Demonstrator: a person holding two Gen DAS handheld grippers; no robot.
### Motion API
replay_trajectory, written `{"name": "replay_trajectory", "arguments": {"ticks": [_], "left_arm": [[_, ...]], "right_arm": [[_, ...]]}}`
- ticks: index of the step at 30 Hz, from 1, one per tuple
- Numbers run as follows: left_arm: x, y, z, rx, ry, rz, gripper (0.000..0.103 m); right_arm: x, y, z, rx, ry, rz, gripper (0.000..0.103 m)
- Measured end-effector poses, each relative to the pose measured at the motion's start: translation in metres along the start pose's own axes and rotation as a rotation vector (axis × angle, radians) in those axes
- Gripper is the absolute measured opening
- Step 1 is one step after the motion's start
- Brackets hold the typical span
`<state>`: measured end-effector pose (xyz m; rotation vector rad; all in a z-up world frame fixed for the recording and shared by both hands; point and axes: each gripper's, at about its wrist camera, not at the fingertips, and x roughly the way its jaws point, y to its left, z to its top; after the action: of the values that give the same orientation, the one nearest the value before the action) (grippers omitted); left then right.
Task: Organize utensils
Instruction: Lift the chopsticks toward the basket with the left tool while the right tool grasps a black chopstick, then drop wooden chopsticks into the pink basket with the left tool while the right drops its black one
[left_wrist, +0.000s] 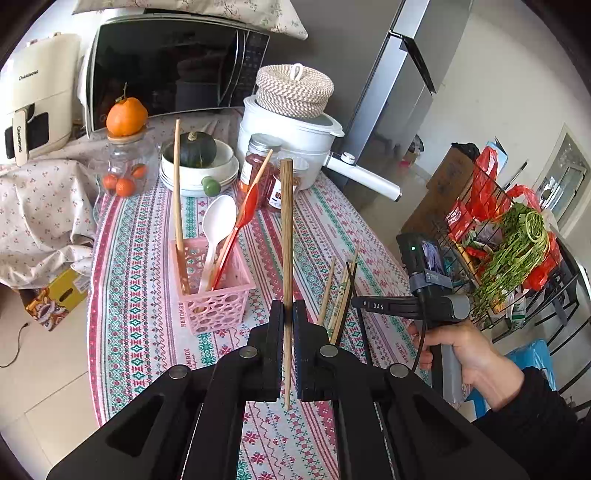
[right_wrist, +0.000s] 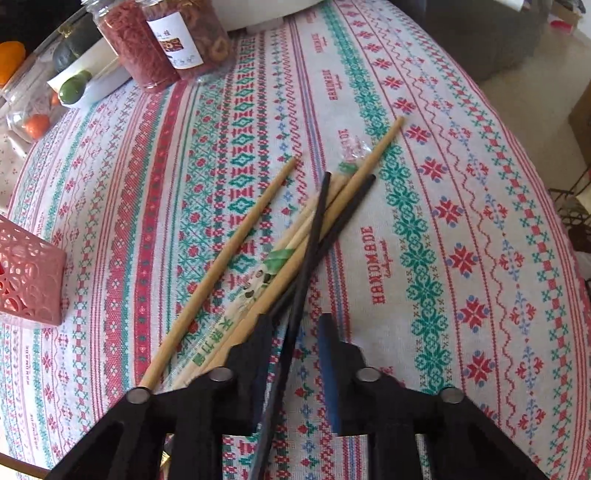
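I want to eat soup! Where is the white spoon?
In the left wrist view, the white spoon stands in the pink basket, between a wooden chopstick and the red spoon.

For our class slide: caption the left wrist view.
Left claw grips a wooden chopstick upright near the pink basket.

We see a matt wooden chopstick (left_wrist: 286, 236), a pink perforated plastic basket (left_wrist: 218, 295) w/ a glossy white plastic spoon (left_wrist: 218, 225), a woven-pattern cloth tablecloth (right_wrist: 424, 206), matt black chopsticks (right_wrist: 314, 240), and a paper-sleeved pair (right_wrist: 258, 280). Gripper fingers (left_wrist: 275, 343): matt black plastic.
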<state>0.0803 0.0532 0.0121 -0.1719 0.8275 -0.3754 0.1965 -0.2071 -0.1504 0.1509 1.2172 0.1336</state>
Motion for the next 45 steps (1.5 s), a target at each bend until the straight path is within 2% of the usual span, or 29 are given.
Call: {"name": "replay_trajectory", "arguments": {"ticks": [4, 14, 21, 26, 35, 41, 44, 45], "left_arm": [[-0.023, 0.001, 0.008, 0.000, -0.082, 0.007, 0.004], [-0.079, 0.000, 0.025, 0.027, -0.364, 0.098, 0.004], [-0.077, 0.012, 0.033, -0.002, -0.457, 0.168, 0.004], [-0.051, 0.021, 0.039, 0.004, -0.443, 0.220, 0.004], [0.006, 0.037, 0.046, 0.004, -0.345, 0.272, 0.004], [0.029, 0.045, 0.048, -0.017, -0.302, 0.268, 0.004], [0.041, 0.048, 0.051, -0.033, -0.240, 0.231, 0.007], [0.044, 0.048, 0.051, -0.045, -0.224, 0.232, 0.011]], "right_arm": [[-0.022, 0.002, -0.003, 0.012, -0.053, 0.038, 0.007], [-0.137, 0.033, -0.020, -0.040, -0.398, 0.237, 0.006], [-0.184, 0.057, -0.018, -0.082, -0.584, 0.276, 0.006], [-0.204, 0.069, -0.020, -0.101, -0.642, 0.309, 0.006], [-0.203, 0.087, -0.021, -0.122, -0.640, 0.342, 0.006], [-0.200, 0.090, -0.021, -0.125, -0.637, 0.350, 0.006], [-0.199, 0.093, -0.021, -0.126, -0.635, 0.355, 0.006], [-0.198, 0.093, -0.020, -0.126, -0.636, 0.357, 0.006]]}}
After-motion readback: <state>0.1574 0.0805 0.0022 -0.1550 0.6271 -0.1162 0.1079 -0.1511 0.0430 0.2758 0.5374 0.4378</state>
